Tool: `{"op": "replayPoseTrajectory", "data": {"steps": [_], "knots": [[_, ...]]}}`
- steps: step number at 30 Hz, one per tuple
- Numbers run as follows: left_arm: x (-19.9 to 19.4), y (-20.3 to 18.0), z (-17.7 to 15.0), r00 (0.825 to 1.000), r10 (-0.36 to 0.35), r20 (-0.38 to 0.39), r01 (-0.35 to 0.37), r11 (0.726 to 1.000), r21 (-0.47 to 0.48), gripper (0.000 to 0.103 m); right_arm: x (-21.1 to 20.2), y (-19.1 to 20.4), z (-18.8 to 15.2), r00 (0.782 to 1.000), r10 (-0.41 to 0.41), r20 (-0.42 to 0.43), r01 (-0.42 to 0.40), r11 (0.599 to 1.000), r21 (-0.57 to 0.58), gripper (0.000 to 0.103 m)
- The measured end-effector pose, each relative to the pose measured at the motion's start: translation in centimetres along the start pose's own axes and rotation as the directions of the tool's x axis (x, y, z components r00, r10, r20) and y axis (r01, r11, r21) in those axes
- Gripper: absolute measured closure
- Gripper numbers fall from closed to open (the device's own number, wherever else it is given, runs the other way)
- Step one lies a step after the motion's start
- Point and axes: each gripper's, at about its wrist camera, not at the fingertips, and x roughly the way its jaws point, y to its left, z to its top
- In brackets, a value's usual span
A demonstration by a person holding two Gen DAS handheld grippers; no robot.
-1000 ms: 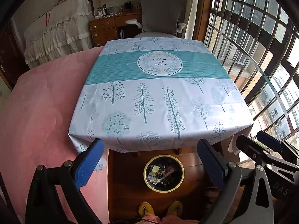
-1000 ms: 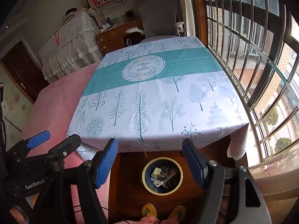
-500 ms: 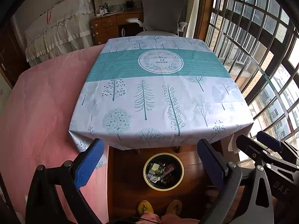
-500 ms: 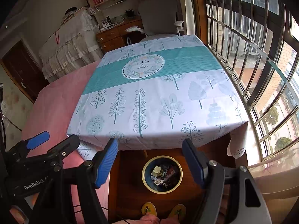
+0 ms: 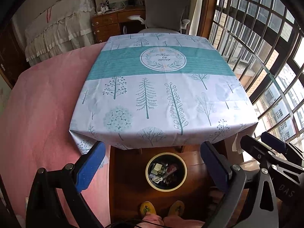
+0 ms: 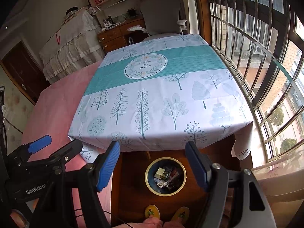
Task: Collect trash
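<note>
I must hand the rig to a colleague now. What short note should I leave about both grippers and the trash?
Left gripper: open, holding nothing.
Right gripper: open, holding nothing.
Trash: wrappers and scraps lie in the round bin on the wooden floor, just in front of the table's near edge.
Done: no trash shows on the tablecloth.
Left: nothing to pick is visible; check the areas outside both views.

Tablecloth (image 5: 161,95): "Now or never"; left gripper (image 6: 74,159): "GenRobot".

Daylight fr. window (image 5: 269,60), fisheye-warped edges
</note>
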Motion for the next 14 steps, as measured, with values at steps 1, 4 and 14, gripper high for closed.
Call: {"op": "replayPoseTrajectory", "data": {"steps": [1, 4, 14], "knots": [[0.01, 0.00, -0.02, 1.000, -0.001, -0.001, 0.001, 1.000, 0.000, 0.004, -0.01, 0.01, -0.19, 1.000, 0.000, -0.001, 0.000, 1.000, 0.001, 0.031], [0.02, -0.01, -0.02, 1.000, 0.000, -0.002, 0.000, 1.000, -0.001, 0.004, -0.06, 0.12, -0.51, 1.000, 0.000, -0.002, 0.000, 1.000, 0.003, 0.031], [0.03, -0.03, -0.16, 1.000, 0.001, -0.004, -0.001, 1.000, 0.000, 0.004, -0.01, -0.02, -0.42, 1.000, 0.001, -0.003, -0.001, 1.000, 0.003, 0.031]]}}
